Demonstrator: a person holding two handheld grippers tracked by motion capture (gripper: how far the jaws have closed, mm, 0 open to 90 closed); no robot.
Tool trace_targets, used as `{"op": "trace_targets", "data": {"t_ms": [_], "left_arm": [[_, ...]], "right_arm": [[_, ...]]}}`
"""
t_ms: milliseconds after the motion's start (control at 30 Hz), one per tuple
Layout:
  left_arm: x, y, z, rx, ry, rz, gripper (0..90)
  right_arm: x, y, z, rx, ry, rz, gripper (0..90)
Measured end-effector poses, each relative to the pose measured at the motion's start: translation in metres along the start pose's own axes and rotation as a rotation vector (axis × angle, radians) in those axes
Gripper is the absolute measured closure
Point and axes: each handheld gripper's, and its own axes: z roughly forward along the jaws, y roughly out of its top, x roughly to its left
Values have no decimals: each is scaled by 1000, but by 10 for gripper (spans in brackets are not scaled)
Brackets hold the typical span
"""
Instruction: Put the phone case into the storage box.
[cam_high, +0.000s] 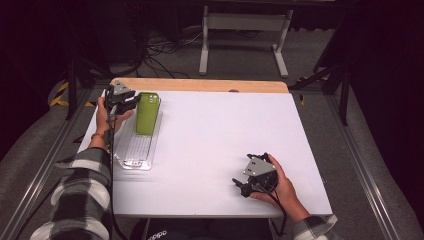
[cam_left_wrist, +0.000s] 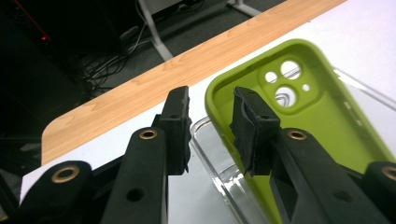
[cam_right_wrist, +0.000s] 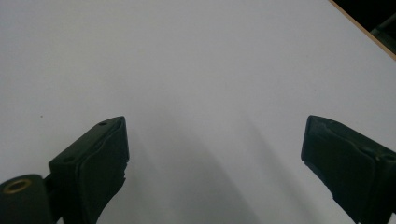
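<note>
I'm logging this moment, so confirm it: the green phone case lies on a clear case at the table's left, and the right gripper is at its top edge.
One thing is wrong: the left gripper is at the top edge of the green case, not the right gripper, which rests on bare table near the front. The high view shows this. The green case does lie on the clear case at the left.

**Table surface**

White table (cam_high: 210, 145) with a bare wood strip (cam_high: 200, 85) along the far edge. A clear phone case (cam_high: 136, 150) lies flat near the left edge; a green phone case (cam_high: 147, 112) rests on its far end, inside facing up.
</note>
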Motion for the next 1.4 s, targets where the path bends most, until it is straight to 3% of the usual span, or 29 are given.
{"op": "trace_targets", "data": {"t_ms": [167, 733, 933, 1400], "left_arm": [[0, 1, -5, -25, -16, -14, 675], [-18, 17, -45, -167, -46, 20, 651], [-26, 17, -52, -195, -59, 36, 632], [-37, 11, -64, -251, -91, 24, 567]], "right_arm": [[-2, 0, -2, -13, -7, 11, 85], [-9, 4, -15, -125, -54, 76, 89], [-10, 4, -18, -161, -68, 94, 89], [-12, 5, -25, -234, -92, 112, 89]]}}
